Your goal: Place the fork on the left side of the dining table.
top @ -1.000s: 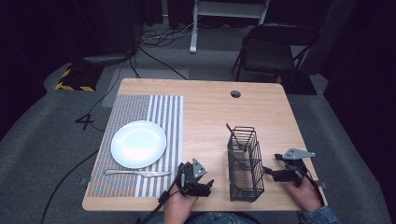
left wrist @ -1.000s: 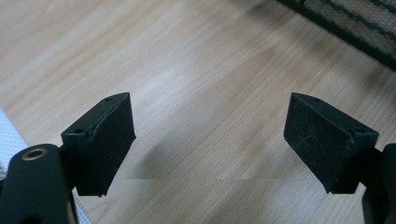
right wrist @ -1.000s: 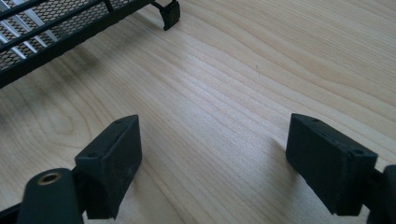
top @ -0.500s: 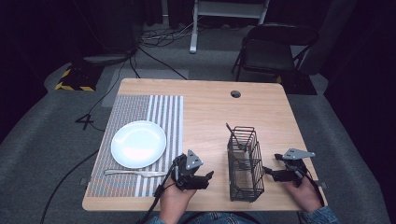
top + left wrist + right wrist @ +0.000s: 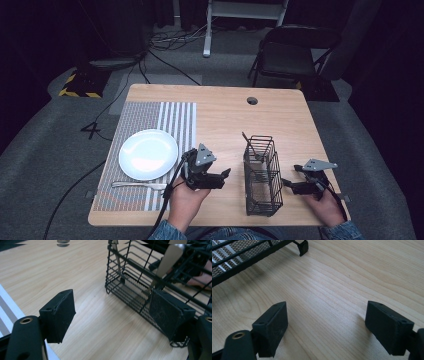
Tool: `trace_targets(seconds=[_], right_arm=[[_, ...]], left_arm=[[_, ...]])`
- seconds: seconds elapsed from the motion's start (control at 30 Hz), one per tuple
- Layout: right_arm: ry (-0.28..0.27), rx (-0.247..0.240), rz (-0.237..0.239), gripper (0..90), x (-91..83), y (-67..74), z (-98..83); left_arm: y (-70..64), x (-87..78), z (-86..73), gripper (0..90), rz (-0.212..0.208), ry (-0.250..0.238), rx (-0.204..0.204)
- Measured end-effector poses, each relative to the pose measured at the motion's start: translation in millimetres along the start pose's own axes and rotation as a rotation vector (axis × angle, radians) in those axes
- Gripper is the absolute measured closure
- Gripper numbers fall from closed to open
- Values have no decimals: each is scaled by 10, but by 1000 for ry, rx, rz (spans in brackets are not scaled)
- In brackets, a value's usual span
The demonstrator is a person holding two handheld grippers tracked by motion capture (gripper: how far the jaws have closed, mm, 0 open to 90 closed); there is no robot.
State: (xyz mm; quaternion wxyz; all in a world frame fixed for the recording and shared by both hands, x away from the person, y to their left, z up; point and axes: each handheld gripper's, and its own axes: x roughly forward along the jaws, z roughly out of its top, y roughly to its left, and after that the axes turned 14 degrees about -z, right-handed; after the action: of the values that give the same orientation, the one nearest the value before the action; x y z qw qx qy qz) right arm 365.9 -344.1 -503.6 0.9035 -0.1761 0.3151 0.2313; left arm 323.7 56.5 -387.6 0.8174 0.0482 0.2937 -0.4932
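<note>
1. The left gripper [image 5: 224, 176] has been raised off the table since the earlier frame; its jaws, just reopened, are spread and empty.
2. The right gripper [image 5: 286, 184] is parted, grasping nothing.
3. The wire cutlery caddy [image 5: 262, 175] stands between them, a utensil [image 5: 248, 142] inside; a careless swing could tip it.
4. The fork [image 5: 138, 185] below the plate [image 5: 148, 154] could be skidded across the placemat [image 5: 150, 150] by a shallow grasp.

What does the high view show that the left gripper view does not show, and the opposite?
The high view alone shows the white plate on the striped placemat, the fork lying in front of the plate, and the left gripper from outside, in the person's hand.

The left gripper view alone shows from close the fine mesh floor of the basket, and its own open jaws with nothing between them.

Both show the wooden table, the black wire basket and a utensil handle leaning in its far end.
</note>
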Motion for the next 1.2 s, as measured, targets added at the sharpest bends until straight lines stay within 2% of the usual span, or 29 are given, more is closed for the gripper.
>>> trace_targets(seconds=[0.13,0.2,0.33,0.5,0.7,0.83,0.97,1.1,1.2], right_arm=[[0,0,0,186,0,0,0],[0,0,0,186,0,0,0],[0,0,0,186,0,0,0],[0,-1,1,186,0,-1,0],[0,0,0,186,0,0,0],[-1,-4,1,186,-2,-3,-3],[-1,-4,1,186,-3,-3,-3],[-1,-3,1,186,-3,-3,-4],[-1,-3,2,186,-4,-3,-4]], left_arm=[[7,20,87,229,1,-24,0],[22,22,126,266,-15,-43,-8],[43,51,227,353,-32,-26,-18],[80,106,345,368,-43,-41,-15],[99,176,453,401,-45,-35,-2],[148,256,517,419,-52,-47,-20],[174,306,537,446,-27,-52,-31],[250,358,572,447,-53,-83,-86],[270,367,590,427,-49,-105,-106]])
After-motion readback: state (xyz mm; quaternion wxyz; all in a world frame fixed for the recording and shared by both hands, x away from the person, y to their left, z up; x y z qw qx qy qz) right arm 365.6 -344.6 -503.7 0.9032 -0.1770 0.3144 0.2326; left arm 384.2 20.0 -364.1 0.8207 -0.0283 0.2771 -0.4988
